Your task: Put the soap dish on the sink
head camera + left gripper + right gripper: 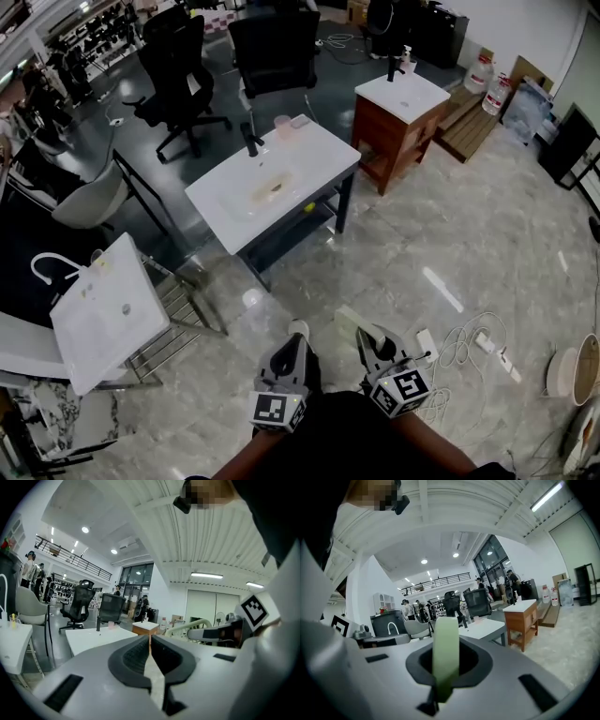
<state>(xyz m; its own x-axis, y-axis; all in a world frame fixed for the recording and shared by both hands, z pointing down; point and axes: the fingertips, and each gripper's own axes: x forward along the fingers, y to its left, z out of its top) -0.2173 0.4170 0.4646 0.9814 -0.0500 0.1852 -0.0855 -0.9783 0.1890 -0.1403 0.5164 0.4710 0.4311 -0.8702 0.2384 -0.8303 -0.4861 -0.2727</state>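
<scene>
The pale green soap dish (348, 322) is clamped edge-on in my right gripper (362, 335), low in the head view over the marble floor. In the right gripper view the soap dish (446, 653) stands upright between the jaws of that gripper (446, 645). My left gripper (298, 330) is beside it, shut with nothing in it, and its pads meet in the left gripper view (150, 642). The white sink (234, 202) with a black faucet (251, 139) stands ahead, well apart from both grippers. It also shows as the white sink (93, 637) and the white sink (485, 627).
A pink cup (282, 124) stands on the sink's far edge. A second basin on a wooden cabinet (401, 141) is at the back right, another white basin (103, 309) on a rack at the left. Office chairs (183, 66) stand behind. Cables (469, 342) lie at the right.
</scene>
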